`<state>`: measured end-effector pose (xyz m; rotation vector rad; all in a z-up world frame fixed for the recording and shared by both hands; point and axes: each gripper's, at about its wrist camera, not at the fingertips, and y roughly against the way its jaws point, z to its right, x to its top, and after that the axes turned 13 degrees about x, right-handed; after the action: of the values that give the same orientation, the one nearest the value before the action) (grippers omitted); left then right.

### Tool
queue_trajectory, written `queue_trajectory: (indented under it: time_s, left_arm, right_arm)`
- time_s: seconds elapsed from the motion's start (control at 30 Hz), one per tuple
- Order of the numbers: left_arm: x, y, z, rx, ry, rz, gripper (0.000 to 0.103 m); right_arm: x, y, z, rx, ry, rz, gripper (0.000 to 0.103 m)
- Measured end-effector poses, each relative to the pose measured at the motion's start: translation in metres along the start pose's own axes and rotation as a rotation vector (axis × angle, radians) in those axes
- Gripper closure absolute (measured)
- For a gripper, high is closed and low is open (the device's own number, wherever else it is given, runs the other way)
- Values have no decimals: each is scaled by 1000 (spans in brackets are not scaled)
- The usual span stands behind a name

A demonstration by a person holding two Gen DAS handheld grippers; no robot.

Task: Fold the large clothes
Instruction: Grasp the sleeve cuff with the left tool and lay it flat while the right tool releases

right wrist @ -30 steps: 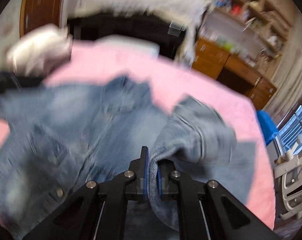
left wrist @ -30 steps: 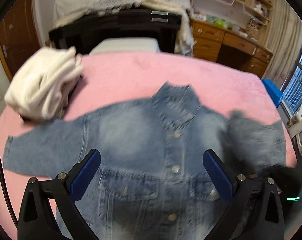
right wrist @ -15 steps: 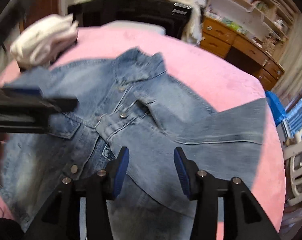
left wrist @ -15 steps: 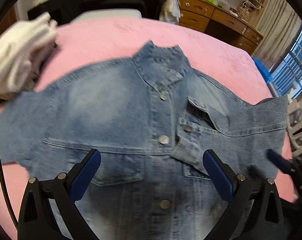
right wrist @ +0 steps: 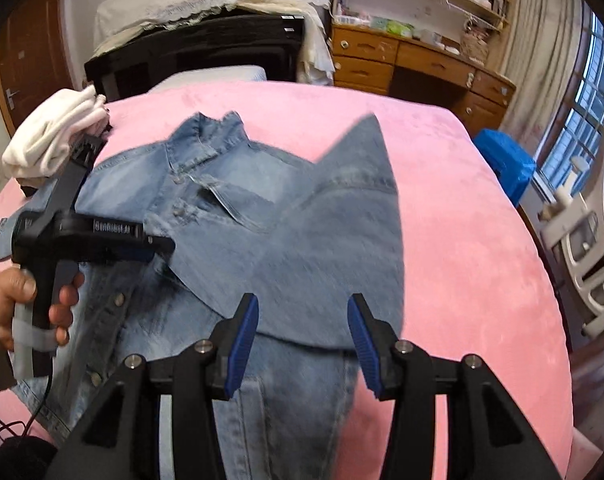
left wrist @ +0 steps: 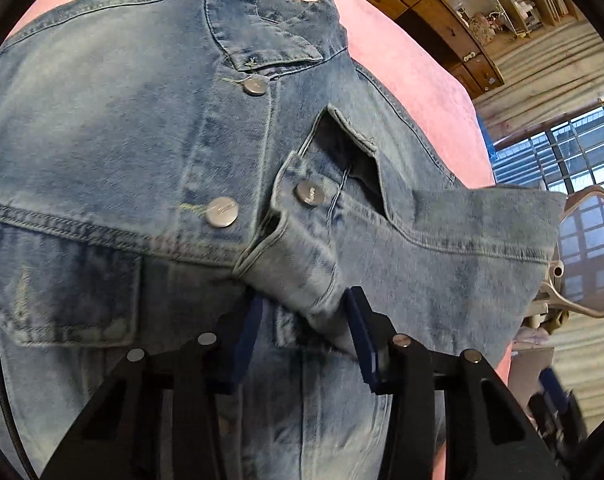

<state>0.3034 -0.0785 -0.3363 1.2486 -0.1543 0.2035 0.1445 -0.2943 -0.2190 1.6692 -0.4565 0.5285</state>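
Note:
A light blue denim jacket [right wrist: 229, 200] lies front up on the pink bed cover [right wrist: 462, 240]. Its right sleeve [right wrist: 342, 220] is folded across the chest, and the cuff [left wrist: 302, 264] rests beside the button placket. My left gripper [left wrist: 304, 320] points steeply down at the cuff. Its jaws are closing with the cuff between the blue pads [left wrist: 360, 332], which flank it without squeezing it. From the right wrist view, a hand [right wrist: 21, 300] holds the left gripper [right wrist: 157, 248] over the jacket's middle. My right gripper [right wrist: 302, 332] hovers open and empty over the folded sleeve's near edge.
A pile of white clothes [right wrist: 49, 140] sits at the bed's far left corner. Behind the bed are a dark headboard [right wrist: 189, 56] and a wooden desk [right wrist: 402, 60]. A blue bin [right wrist: 502, 160] and a white frame [right wrist: 582, 240] stand off the right edge.
My right gripper let go of the sleeve and drew back to the right; the sleeve now lies across the chest. My left gripper dropped onto the cuff and its jaws narrowed.

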Motion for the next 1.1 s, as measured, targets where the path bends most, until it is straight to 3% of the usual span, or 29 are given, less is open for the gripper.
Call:
queue_trajectory:
  time_s: [0.13, 0.23, 0.37, 0.5, 0.6, 0.7, 0.77, 0.83, 1.03, 1.1]
  left_arm:
    - [9, -14, 7, 25, 31, -25, 61]
    - [13, -21, 14, 78, 29, -27, 82]
    - [16, -2, 33, 113, -1, 27, 89]
    - [24, 45, 62, 139, -57, 180, 90]
    - [31, 93, 71, 155, -58, 349, 90]
    - [30, 138, 54, 182, -12, 522, 90]
    - [29, 150, 37, 229, 20, 577, 89]
    - [31, 144, 17, 287, 47, 562, 89]
    - [33, 65, -51, 407, 176, 302, 89]
    - [30, 50, -55, 431, 177, 276, 88]
  right_arm:
    - [-13, -7, 17, -6, -48, -30, 56]
    - [-22, -14, 32, -11, -99, -52, 56]
    - [-37, -23, 54, -15, -173, -88, 56]
    - [-48, -34, 66, -33, -207, -118, 56]
    - [-49, -40, 68, -30, -221, -119, 56]
    - [-45, -49, 64, -13, -219, -117, 56]
    - [-41, -58, 58, -7, -206, -121, 56]
    - [-34, -69, 52, -2, -192, -129, 56]
    - [-18, -86, 44, -25, -163, -141, 56]
    - [-12, -90, 44, -40, -139, -146, 56]
